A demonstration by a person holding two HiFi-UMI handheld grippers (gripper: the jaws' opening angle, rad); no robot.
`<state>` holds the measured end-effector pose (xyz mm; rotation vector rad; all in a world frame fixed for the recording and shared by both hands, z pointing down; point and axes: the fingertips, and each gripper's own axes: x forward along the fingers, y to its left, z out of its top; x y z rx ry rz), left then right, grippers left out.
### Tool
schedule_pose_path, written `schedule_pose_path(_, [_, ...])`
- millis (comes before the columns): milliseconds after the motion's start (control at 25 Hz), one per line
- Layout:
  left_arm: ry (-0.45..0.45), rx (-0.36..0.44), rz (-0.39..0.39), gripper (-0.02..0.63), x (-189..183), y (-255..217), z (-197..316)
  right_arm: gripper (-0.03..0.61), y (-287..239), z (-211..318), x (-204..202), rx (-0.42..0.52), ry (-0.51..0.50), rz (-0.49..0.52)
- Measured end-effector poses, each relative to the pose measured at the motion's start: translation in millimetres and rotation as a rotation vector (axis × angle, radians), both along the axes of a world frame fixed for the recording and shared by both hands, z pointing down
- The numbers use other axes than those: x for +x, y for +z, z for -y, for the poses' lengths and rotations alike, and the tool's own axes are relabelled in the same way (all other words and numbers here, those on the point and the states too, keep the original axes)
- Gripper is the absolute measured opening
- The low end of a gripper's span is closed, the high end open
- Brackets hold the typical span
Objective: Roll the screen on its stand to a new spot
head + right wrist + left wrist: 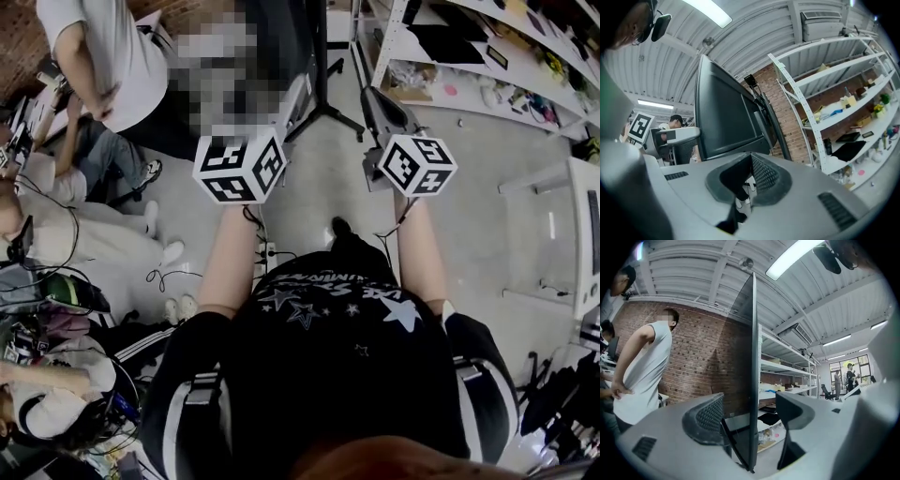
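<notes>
Our left hand-held gripper (751, 409) has its jaws wide apart. The thin edge of the screen (753, 348) stands between them, and neither pad presses on it. Our right hand-held gripper (750, 176) is closed on nothing and faces the screen's back. The screen stands upright on its stand (323, 111), near the white shelves (843, 112).

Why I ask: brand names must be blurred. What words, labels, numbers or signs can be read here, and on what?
On the shirt: white lettering among stars, upside down and creased, not readable.
On the left cube and right cube: black-and-white marker patterns, no words.
On the square marker left of the screen: pattern only.
On the shelf goods: too small to read.
So nothing can be quoted.
</notes>
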<state>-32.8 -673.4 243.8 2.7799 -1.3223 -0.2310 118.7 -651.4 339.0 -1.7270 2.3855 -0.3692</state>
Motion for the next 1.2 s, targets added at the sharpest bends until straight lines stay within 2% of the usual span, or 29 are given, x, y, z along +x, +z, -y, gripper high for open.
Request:
schedule_pose_path(240, [-0.064,0.024,-0.016,0.347,16.9,-16.1,20.7,0.008,-12.2,56.5,17.5,0.022,-0.06,0.0])
schedule_pose_path(480, [-0.157,0.05,0.006,0.345,19.9,-27.8,34.4,0.008,-15.3,100.8,21.8,0.023,-0.123,0.006])
schedule_pose_path(600, [-0.199,0.062,-0.013,0.344,16.8,-33.8,41.3,0.008,-15.1,119.8,17.5,0.018,-0.165,-0.004])
schedule_pose_path(840, [-0.243,0.097,-0.008,0.342,13.8,-41.9,42.7,0.008,-12.9,141.3,2.1,0.021,-0.242,-0.005])
schedule_pose_path(1000, [-0.282,0.104,-0.008,0.338,12.2,-40.3,41.7,0.008,-23.8,139.7,-1.9,0.062,-0.275,-0.053])
schedule_pose_path(1040, [-0.296,0.109,-0.007,0.322,12.2,-40.1,41.7,0.008,-27.0,139.6,-0.7,0.077,-0.278,-0.068])
schedule_pose_path(1120, [-0.322,0.123,-0.009,0.233,11.8,-40.0,41.5,0.008,-31.4,140.5,3.1,0.101,-0.284,-0.086])
schedule_pose_path(1200, [-0.334,0.132,-0.013,0.232,11.7,-40.3,41.1,0.008,-32.1,143.4,6.3,0.107,-0.294,-0.083])
